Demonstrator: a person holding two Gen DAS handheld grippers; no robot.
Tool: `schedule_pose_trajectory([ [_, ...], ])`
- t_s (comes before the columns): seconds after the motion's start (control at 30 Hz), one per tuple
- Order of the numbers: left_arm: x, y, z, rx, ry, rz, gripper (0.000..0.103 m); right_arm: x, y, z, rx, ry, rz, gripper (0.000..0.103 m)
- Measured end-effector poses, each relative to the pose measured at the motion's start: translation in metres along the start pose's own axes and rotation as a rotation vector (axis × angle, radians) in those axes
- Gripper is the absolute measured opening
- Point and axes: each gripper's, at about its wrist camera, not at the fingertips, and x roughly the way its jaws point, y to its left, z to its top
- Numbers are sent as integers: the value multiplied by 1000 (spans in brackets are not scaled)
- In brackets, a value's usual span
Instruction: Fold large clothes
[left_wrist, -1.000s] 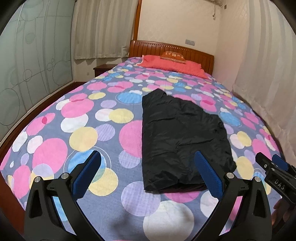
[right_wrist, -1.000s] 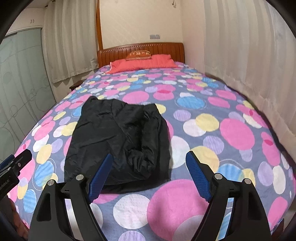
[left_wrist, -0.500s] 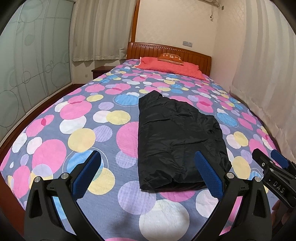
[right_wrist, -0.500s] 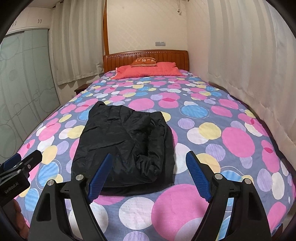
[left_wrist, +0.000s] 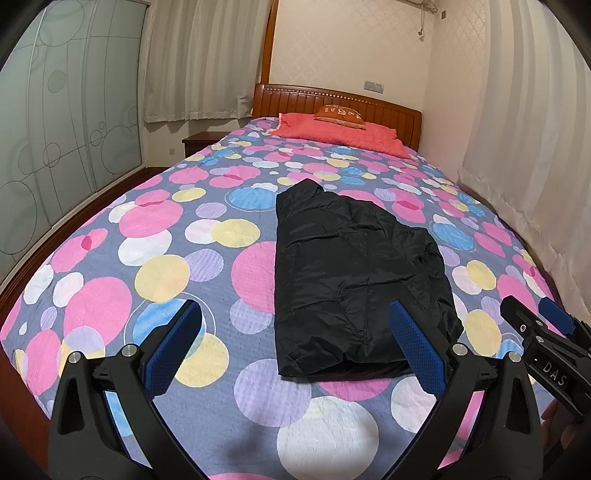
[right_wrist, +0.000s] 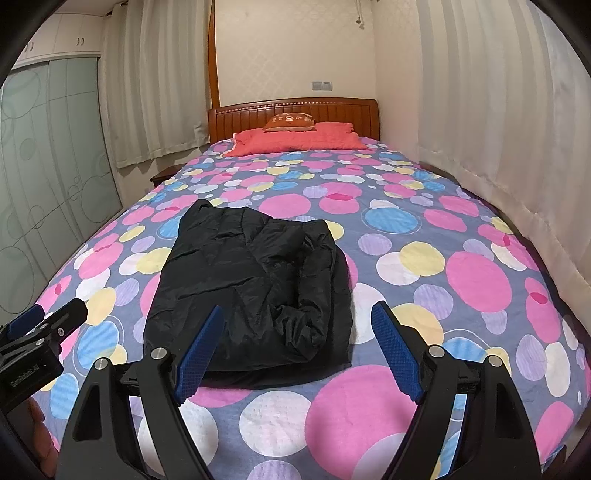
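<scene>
a black jacket (left_wrist: 354, 280) lay folded into a rough rectangle on the bed (left_wrist: 155, 221), near the foot edge and about midway between its two sides, its length running toward the headboard (left_wrist: 336, 107). both tools hung above the foot edge. the left tool (left_wrist: 295, 343) had its blue pads well apart, nothing between them. the right tool (right_wrist: 299, 347) stood just as wide, empty too. a red pillow (right_wrist: 295, 142) sat at the head end.

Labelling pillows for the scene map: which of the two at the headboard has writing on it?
The small orange cushion, lying on top of the wide red pillow. It carries pale lettering; the red pillow beneath is plain.
</scene>
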Motion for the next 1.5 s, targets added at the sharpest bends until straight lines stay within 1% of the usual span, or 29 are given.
schedule_pose_trajectory([
  [1.07, 2, -2, -1, 3, -1, 3, 101, 0, 5, -1, 0, 0, 3, 81],
  [1.4, -2, -9, -2, 35, -47, 23, 101, 0, 6, -2, -1, 2, 3, 81],
  [1.5, -2, -8, -1, 39, -56, 13, 101, 0, 6, -2, 0, 4, 4, 81],
])
